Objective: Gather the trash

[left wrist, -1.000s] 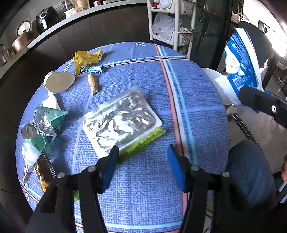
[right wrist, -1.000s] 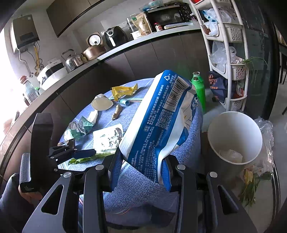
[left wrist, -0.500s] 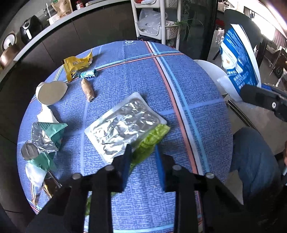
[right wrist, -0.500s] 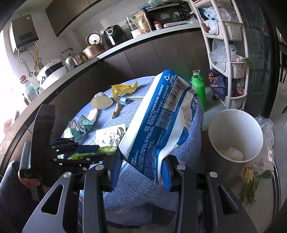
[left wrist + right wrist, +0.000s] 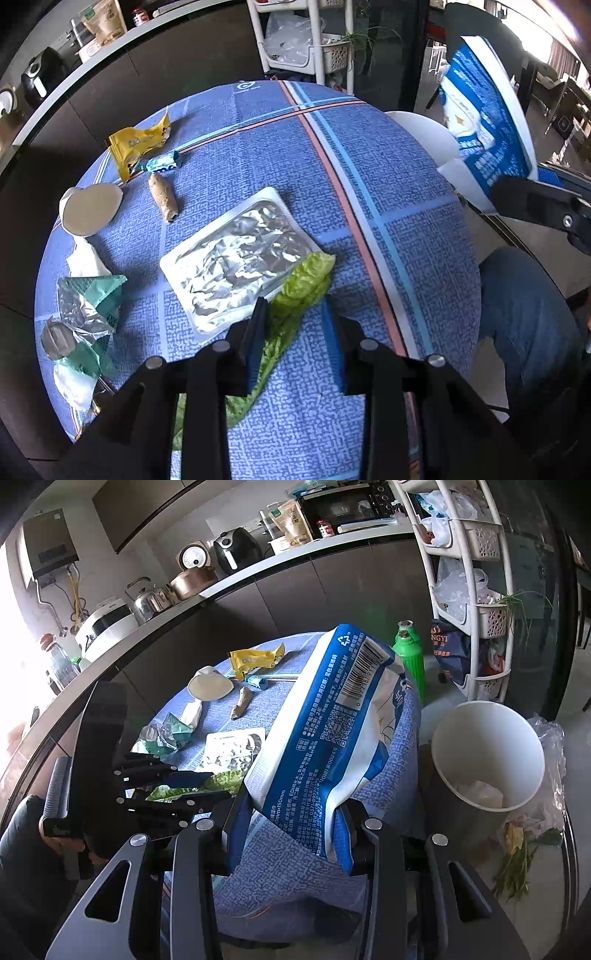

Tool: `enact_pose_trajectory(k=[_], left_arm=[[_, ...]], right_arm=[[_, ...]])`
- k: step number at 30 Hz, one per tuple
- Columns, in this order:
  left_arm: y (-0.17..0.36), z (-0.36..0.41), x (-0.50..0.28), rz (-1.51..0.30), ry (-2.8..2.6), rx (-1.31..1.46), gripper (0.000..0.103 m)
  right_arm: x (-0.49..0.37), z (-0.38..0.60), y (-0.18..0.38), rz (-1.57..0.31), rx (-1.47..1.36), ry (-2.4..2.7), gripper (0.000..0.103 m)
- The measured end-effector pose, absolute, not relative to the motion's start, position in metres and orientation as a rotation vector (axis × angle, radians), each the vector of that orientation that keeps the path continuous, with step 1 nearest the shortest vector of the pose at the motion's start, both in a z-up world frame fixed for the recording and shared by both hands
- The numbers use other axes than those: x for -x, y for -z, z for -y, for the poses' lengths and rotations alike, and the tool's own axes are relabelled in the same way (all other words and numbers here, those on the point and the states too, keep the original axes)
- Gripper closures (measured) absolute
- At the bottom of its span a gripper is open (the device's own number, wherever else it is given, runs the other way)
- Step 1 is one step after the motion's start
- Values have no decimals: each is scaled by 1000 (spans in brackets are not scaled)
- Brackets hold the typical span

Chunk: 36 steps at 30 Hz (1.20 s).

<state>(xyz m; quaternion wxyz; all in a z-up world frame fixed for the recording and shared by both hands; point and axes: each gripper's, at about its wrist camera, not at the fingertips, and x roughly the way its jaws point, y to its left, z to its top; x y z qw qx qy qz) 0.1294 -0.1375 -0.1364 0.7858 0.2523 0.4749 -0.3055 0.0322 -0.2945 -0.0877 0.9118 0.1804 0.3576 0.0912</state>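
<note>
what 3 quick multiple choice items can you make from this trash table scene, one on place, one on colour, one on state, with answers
1. Where does the lettuce leaf lie?
A. Beside the silver foil pouch
B. Inside the white bin
C. On the kitchen counter

2. What colour is the crumpled wrapper at the table's far side?
A. Red
B. Yellow
C. Black

3. What is the right gripper doing?
A. Empty and open
B. Holding a bottle
C. Clamped on the blue and white bag

Answers: 1 A, the leaf touches the pouch's near edge; 2 B, it is plainly yellow; 3 C, both fingers press the bag's lower end.
</note>
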Motion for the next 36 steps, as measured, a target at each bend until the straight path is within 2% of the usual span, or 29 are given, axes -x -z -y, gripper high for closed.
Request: enact_pose_trajectory(k=[1, 2, 3, 4, 10, 23, 30, 36], left_arm=[[137, 136, -133, -1024, 644, -536, 62], [138, 135, -134, -1026, 640, -530, 63], [138, 134, -136, -1042, 648, -510, 67], [138, 135, -137, -1058, 659, -494, 84], [132, 136, -124, -1043, 658, -492, 96], [34, 134, -115, -886, 742, -101, 96], [0, 183, -120, -800, 786, -9, 96], [5, 247, -138, -806, 830, 9, 96]], right_arm=[[-32, 294, 87, -737, -372, -188, 67], [-32, 294, 87, -737, -372, -189, 67], [-32, 294, 87, -738, -372, -188, 67], [-32, 295, 87, -737, -372, -189, 67], [-30, 295, 85, -724, -377, -184, 67], [-15, 326, 50, -615, -367, -172, 67], [-10, 376, 43, -580, -333, -100, 67], [-10, 430, 64, -617, -298, -16, 67]])
